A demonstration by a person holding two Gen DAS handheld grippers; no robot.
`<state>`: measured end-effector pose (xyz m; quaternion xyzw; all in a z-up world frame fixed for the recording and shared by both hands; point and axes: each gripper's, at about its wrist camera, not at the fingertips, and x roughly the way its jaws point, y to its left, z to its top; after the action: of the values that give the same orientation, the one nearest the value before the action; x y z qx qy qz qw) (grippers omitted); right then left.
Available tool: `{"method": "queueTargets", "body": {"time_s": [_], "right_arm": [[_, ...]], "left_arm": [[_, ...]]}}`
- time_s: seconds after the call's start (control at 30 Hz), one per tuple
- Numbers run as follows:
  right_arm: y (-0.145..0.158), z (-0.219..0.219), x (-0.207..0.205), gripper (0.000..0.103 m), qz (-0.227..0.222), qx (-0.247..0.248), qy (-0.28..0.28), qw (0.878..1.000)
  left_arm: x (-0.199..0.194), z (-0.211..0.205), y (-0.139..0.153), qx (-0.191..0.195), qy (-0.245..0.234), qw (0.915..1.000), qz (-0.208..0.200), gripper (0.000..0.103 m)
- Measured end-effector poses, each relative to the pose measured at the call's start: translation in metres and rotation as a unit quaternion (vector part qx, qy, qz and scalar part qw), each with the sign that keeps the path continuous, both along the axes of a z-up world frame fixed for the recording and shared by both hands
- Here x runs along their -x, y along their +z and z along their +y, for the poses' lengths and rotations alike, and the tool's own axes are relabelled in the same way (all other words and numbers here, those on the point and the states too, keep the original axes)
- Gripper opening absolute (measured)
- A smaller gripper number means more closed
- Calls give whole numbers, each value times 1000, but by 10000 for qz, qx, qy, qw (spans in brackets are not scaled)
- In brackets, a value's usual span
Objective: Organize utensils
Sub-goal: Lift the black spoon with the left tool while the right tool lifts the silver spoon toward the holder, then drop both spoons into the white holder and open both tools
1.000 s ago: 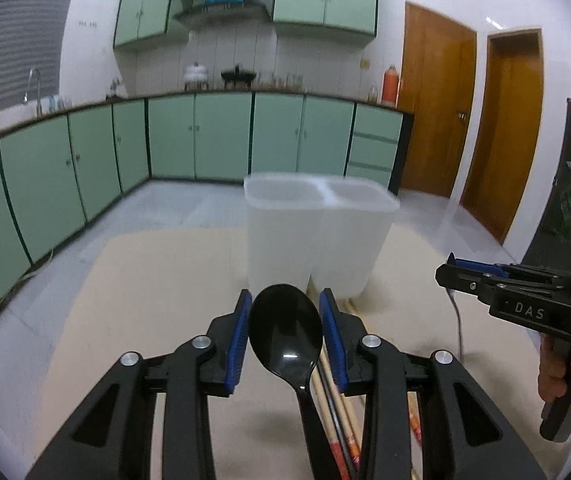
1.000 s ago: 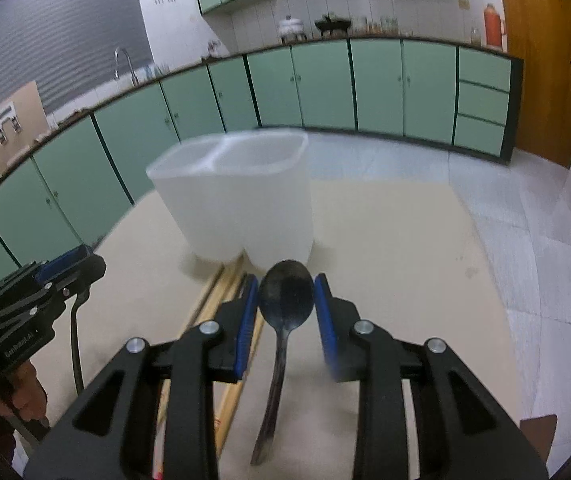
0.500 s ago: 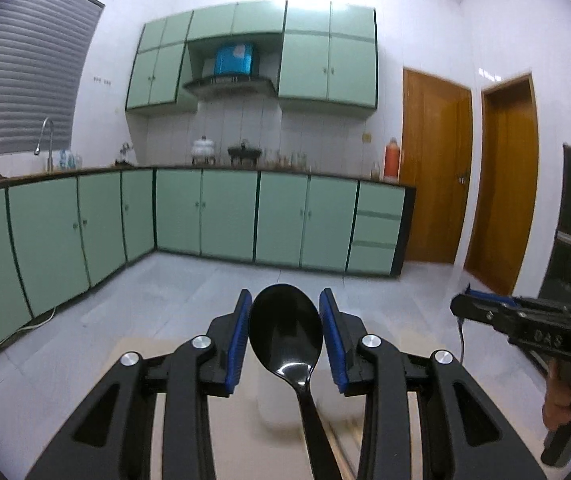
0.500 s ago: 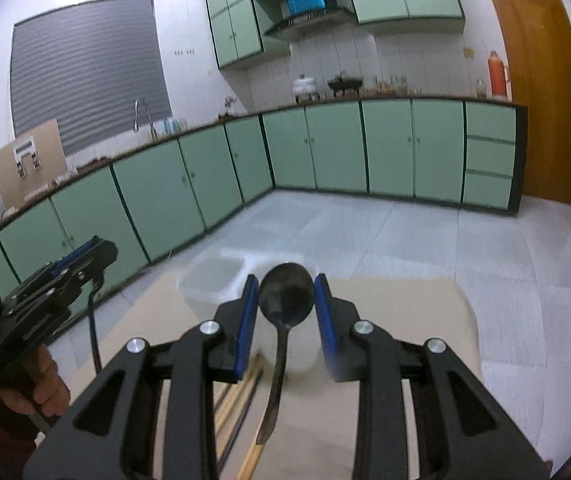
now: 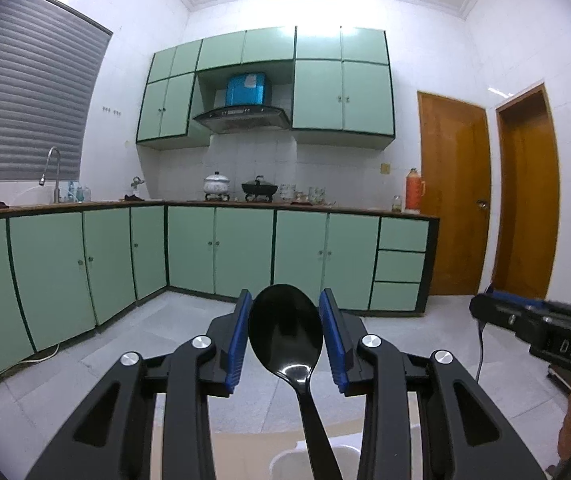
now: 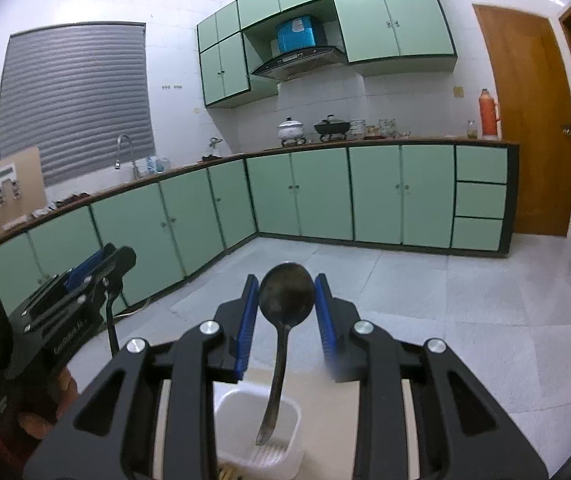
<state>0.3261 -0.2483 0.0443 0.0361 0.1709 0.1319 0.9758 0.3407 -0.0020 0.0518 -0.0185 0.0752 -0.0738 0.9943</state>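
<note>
Two grippers, left (image 5: pixel 285 334) and right (image 6: pixel 285 314), each with fingers clamped on a spoon (image 5: pixel 285 330) (image 6: pixel 285 294) over the bin (image 6: pixel 257 436).

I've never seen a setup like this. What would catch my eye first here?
Probably the two black spoons: the left gripper pinches one spoon by its bowl, and the right gripper holds another spoon the same way, handle dangling into a white bin. Behind them, green cabinets line the walls.
</note>
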Motion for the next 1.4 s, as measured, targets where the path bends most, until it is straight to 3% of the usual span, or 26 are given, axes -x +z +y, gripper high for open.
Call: {"method": "queueTargets", "body": {"time_s": [0.3,0.37,0.57,0.67,0.83,0.9,1.13,1.4], "right_arm": [[-44,7,-20,28,542,-13,107,9985],[-49,5,-21,28,692,-170,182,9973],[-51,2,-8,34,741,-226,169,9969],[-48,-3,5,42,711,-253,104,9971],[-53,-14,47,63,720,-177,-79,9972],[-59,-16,66,67,772,-70,-114,9969],[-102,-11,146,68,1382,109,-93,9903],[-141,4,214,62,1712,210,-256,9847]], "left_arm": [[-21,0,-41,-52,-28,9987,513,36],[-20,3,-43,-48,-17,9985,550,44],[-5,6,-43,-97,-36,9982,595,51],[8,9,-41,-73,9,9976,686,55],[43,12,-41,-222,112,9951,961,64],[64,14,-47,-217,21,9928,1181,70],[133,16,-92,-214,-125,9798,1984,72],[197,10,-136,-394,108,9769,2098,71]]}}
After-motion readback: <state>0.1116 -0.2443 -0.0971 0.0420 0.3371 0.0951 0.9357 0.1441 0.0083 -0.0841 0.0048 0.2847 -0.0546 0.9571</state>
